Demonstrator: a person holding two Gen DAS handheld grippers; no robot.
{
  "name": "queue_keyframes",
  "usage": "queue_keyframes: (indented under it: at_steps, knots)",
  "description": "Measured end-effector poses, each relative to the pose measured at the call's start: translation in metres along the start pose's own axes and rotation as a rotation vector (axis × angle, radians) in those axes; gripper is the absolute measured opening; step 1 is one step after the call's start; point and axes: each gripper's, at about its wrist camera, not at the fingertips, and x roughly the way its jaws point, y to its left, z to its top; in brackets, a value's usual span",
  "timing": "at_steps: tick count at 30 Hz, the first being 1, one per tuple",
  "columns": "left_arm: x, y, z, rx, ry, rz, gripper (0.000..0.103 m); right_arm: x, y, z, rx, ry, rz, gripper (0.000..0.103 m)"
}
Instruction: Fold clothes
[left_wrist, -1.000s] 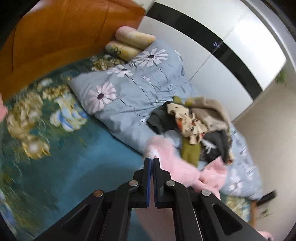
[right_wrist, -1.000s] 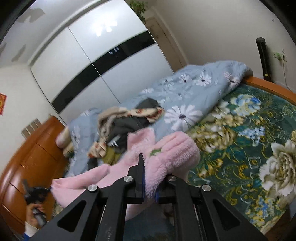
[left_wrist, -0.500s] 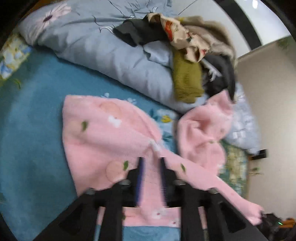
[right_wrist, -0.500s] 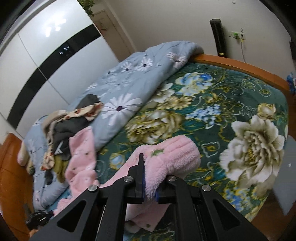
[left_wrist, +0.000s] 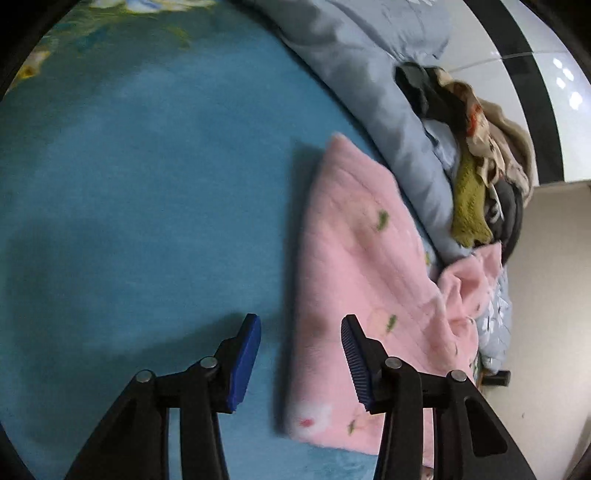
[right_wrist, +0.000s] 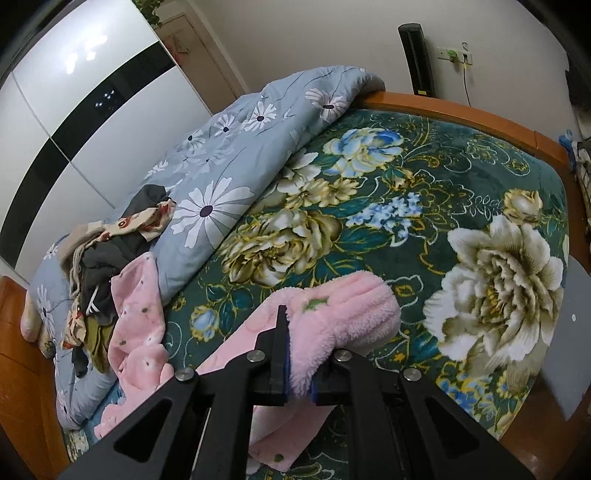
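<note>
A pink fleece garment (left_wrist: 354, 273) with small green and white marks lies spread on the blue part of the bed cover (left_wrist: 147, 184). My left gripper (left_wrist: 301, 354) is open and empty, just above the garment's left edge. In the right wrist view my right gripper (right_wrist: 297, 369) is shut on a thick fold of the same pink garment (right_wrist: 343, 314) and holds it just above the flowered bed cover (right_wrist: 406, 206). A sleeve of it (right_wrist: 138, 321) trails off to the left.
A grey-blue daisy quilt (right_wrist: 236, 162) lies bunched along the far side of the bed. A pile of other clothes (left_wrist: 476, 158) sits on it, also in the right wrist view (right_wrist: 110, 251). The orange wooden bed frame (right_wrist: 461, 110) rims the mattress. White wardrobe doors (right_wrist: 74, 99) stand behind.
My left gripper has opened wide, let go of the pink garment and dropped to its left edge. My right gripper still holds its fold and has stayed low over the bed.
</note>
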Motion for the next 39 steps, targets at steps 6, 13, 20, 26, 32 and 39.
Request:
queue_keyframes:
  at_steps: [6,13,20,26,32,39]
  knots:
    - [0.016,-0.01,-0.004,-0.039,0.022,0.048,0.013,-0.017,0.008,-0.004,-0.007,-0.006,0.017,0.007]
    - [-0.039,-0.007,-0.006,-0.055,-0.097,0.021,0.007,-0.026,0.032,-0.022,-0.058,0.012,0.073,0.007]
    - [-0.198,-0.025,0.005,0.204,-0.373,0.222,0.006,-0.03,0.058,-0.044,-0.125,0.041,0.144,0.007]
    - [-0.178,-0.03,-0.021,0.405,-0.313,0.426,0.007,-0.032,0.073,-0.06,-0.168,0.064,0.181,0.007]
    - [-0.052,-0.007,-0.051,0.322,-0.04,0.427,0.007,-0.029,0.025,-0.058,-0.087,0.088,0.093,0.007]
    - [-0.063,0.014,-0.056,0.265,-0.028,0.327,0.032,-0.022,0.029,-0.057,-0.101,0.103,0.063,0.007]
